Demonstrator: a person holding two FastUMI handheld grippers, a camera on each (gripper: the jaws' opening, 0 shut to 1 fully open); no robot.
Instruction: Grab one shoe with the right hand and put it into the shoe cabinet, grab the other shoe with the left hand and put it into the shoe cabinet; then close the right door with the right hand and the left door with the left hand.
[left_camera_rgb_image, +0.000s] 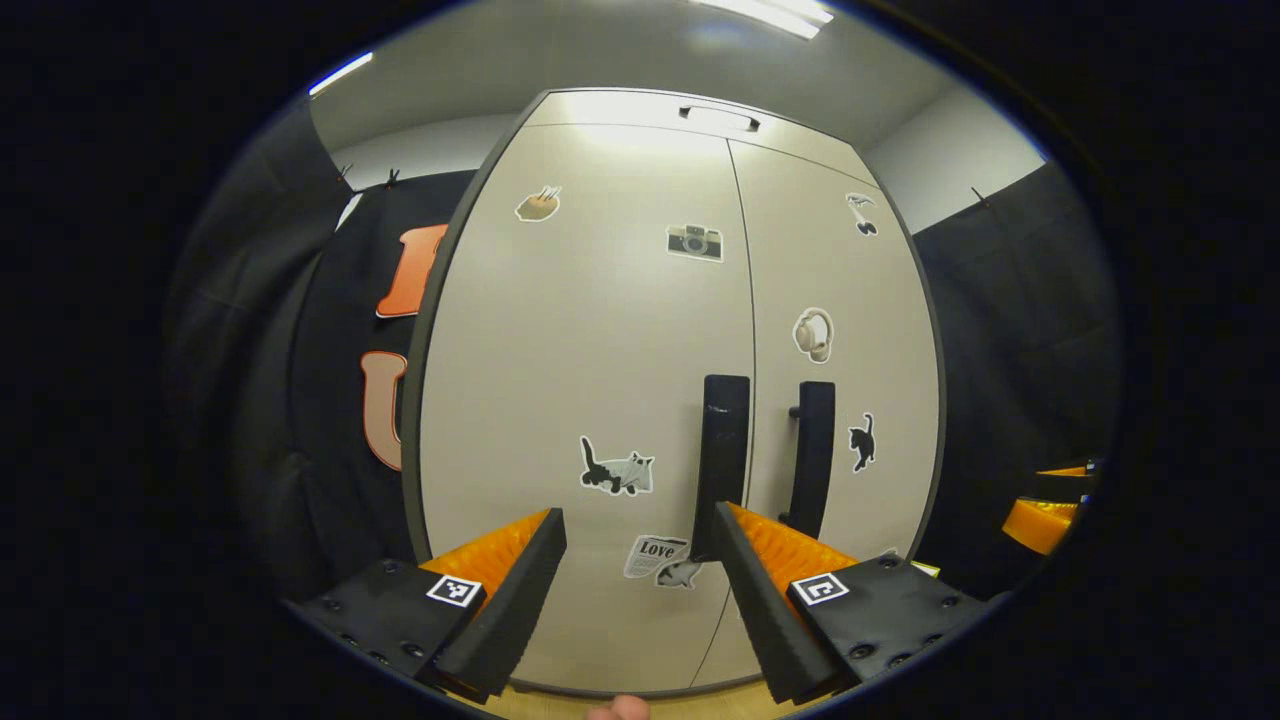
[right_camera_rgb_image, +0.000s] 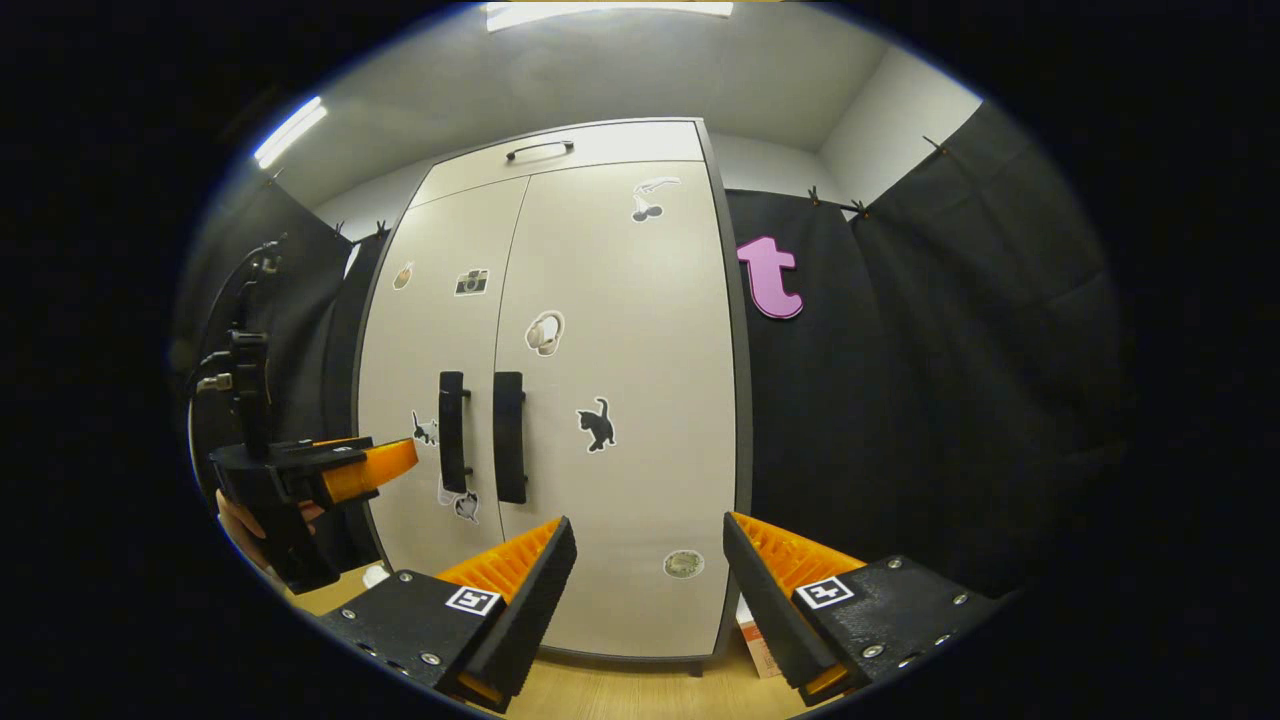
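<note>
Both doors of the shoe cabinet (right_camera_rgb_image: 560, 400) stood flush, the left door (left_camera_rgb_image: 590, 400) and right door (right_camera_rgb_image: 620, 400) meeting at a thin centre seam with their two dark handles (left_camera_rgb_image: 722, 465) side by side. No shoes could be seen. The left gripper (left_camera_rgb_image: 640, 575) faced the left door close to its handle, jaws released and gripping nothing. The right gripper (right_camera_rgb_image: 648, 585) hung farther back before the right door's lower edge, jaws also released, above the wooden floor (right_camera_rgb_image: 620, 690), with dark cloth just beside the cabinet's right edge.
</note>
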